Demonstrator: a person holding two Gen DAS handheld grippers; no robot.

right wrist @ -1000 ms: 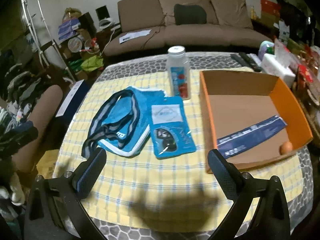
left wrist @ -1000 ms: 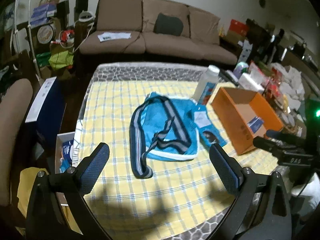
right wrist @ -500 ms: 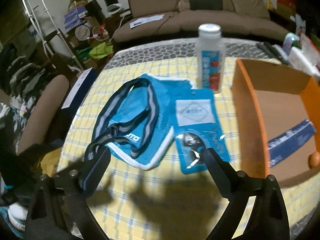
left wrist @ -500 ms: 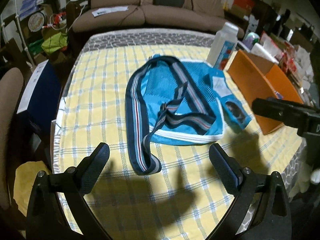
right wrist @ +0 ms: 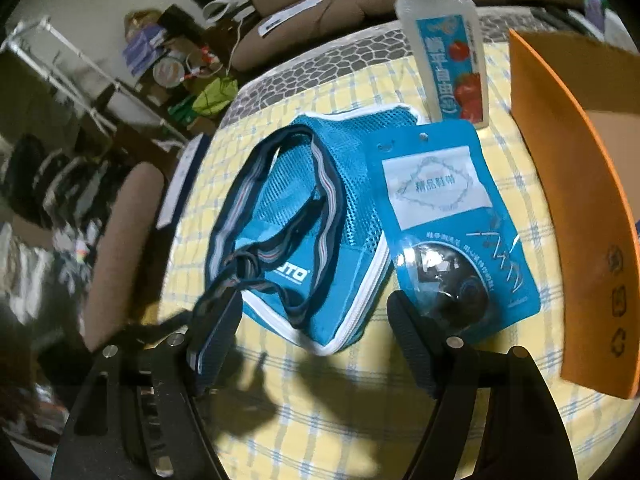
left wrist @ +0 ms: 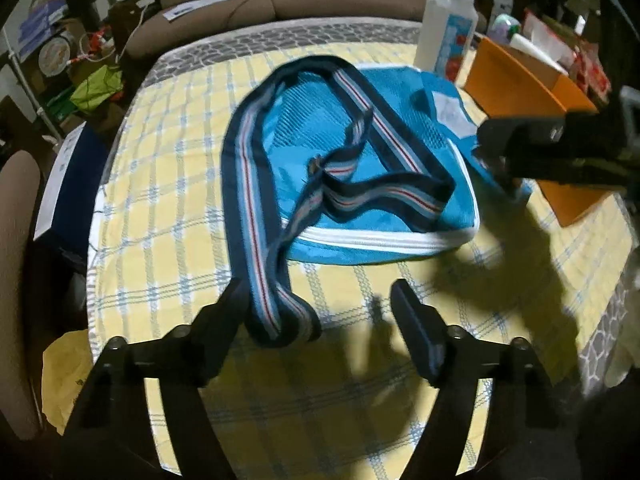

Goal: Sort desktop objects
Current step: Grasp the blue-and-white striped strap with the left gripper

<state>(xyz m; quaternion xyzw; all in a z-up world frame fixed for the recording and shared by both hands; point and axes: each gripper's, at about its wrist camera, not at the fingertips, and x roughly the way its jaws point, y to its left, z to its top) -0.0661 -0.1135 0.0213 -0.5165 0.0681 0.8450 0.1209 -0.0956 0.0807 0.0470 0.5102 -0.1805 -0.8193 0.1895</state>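
Holding my left claw (left wrist: 318,312) open, I have the looped end of the striped strap (left wrist: 276,320) lying between its fingers, not pinched. My right claw (right wrist: 314,322) is open too, with the corner of the blue mesh bag (right wrist: 320,248) between its fingers. A blue packet (right wrist: 448,216) lies partly on the bag, on the yellow checked desk (right wrist: 360,408). A white bottle (right wrist: 444,44) stands behind, and an orange box (right wrist: 576,208) sits to the right.

Mesh bag (right wrist: 320,236) on tablecloth (right wrist: 400,412), packet (right wrist: 448,216) right of it, seemingly overlapping; bottle (right wrist: 448,48) behind, box (right wrist: 572,208) rightmost
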